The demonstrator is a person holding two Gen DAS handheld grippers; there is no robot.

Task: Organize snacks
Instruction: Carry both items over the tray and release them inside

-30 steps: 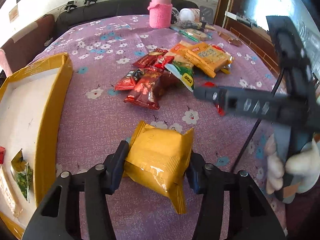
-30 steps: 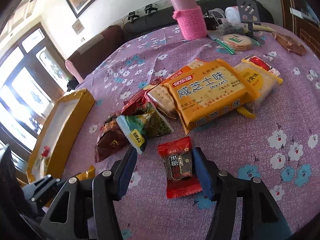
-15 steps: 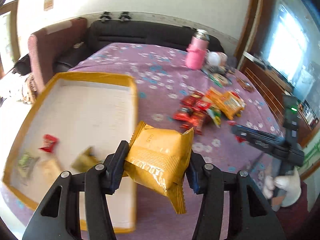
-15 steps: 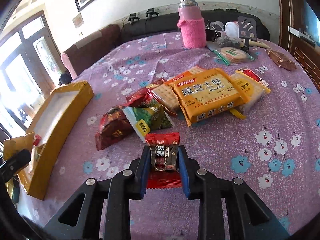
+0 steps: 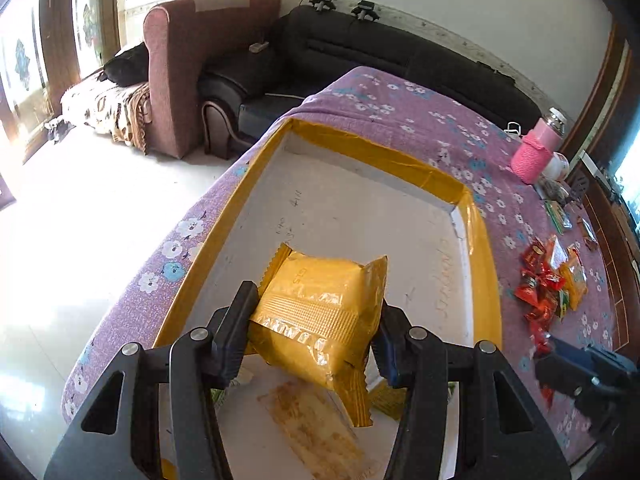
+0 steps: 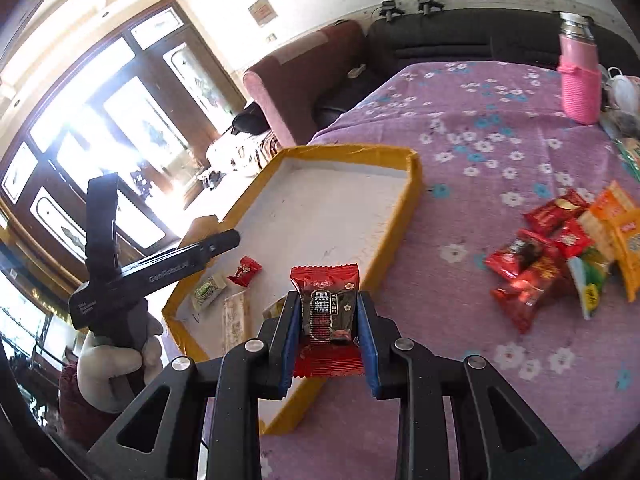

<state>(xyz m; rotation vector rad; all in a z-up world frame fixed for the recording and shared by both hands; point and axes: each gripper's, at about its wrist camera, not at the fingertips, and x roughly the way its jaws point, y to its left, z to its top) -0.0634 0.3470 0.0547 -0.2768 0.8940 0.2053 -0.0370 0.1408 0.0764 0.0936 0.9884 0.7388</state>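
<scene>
My left gripper [image 5: 314,332] pinches a yellow snack packet [image 5: 320,320] at lower centre of its view, above the yellow-rimmed tray [image 5: 486,264]. My right gripper [image 6: 329,338] clamps a red candy packet [image 6: 329,312] at lower centre, over the tray's near edge; the snack pile [image 6: 568,256] lies at right.

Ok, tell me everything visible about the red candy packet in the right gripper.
The red candy packet is a small glossy foil-like wrapper with crimped, serrated ends and a dark central panel bearing white Chinese characters and small flower marks. It stands roughly upright, clamped at both side edges between the blue-padded fingers of the right gripper. It hangs in the air at the near corner of the yellow-rimmed tray, touching nothing else.
</scene>
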